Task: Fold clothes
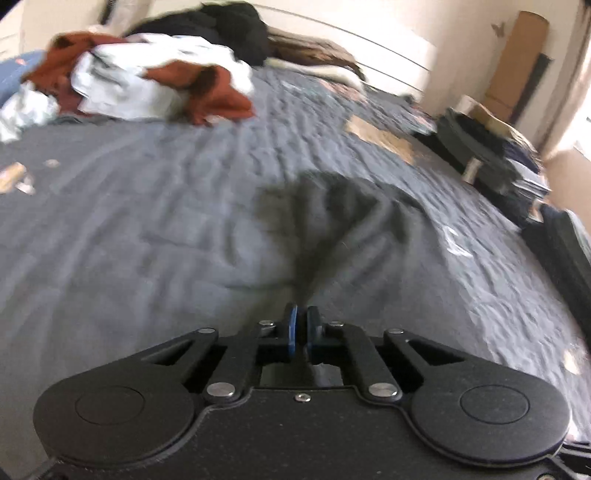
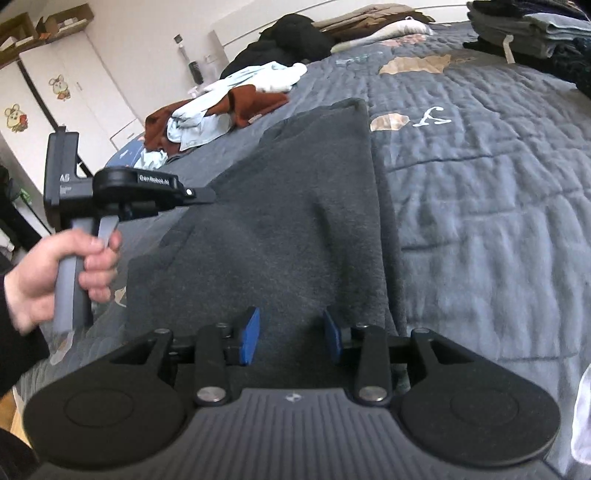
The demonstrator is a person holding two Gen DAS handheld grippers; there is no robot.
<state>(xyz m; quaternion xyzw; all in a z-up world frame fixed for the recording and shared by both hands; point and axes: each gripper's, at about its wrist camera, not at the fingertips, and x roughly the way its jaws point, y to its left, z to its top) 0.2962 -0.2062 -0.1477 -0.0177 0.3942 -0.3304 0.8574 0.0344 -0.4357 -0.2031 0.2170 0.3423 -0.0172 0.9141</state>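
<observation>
Pinching a fold of the dark grey garment point(image 2: 295, 206), the left gripper point(image 1: 301, 326) is seen with its blue pads pressed together on the cloth, which is drawn up into a taut ridge from the bed point(image 1: 129, 229). The right gripper point(image 2: 291, 338) is held over the garment's near edge with its jaws spread and nothing between them. The garment is spread lengthwise on the quilt, its far end doubled over, its left edge lifted by the left gripper, which is gripped by a hand point(image 2: 55, 273).

A slip is judged the main risk: only a small pinch of thick fabric is held, and a sharp pull could free it and let the fold collapse. With one edge raised and the other unheld, the cloth could also be dragged askew across the quilt, so that the edges no longer meet. The left view is blurred, so the depth of the pinch cannot be told.

A grey quilted bedspread is seen as the working surface. A heap of rust and pale blue clothes point(image 2: 221, 110) lies well apart near the far side, and a stack of folded clothes point(image 2: 532, 33) sits at the far right. White cupboards point(image 2: 62, 96) with animal stickers are seen beyond.
</observation>
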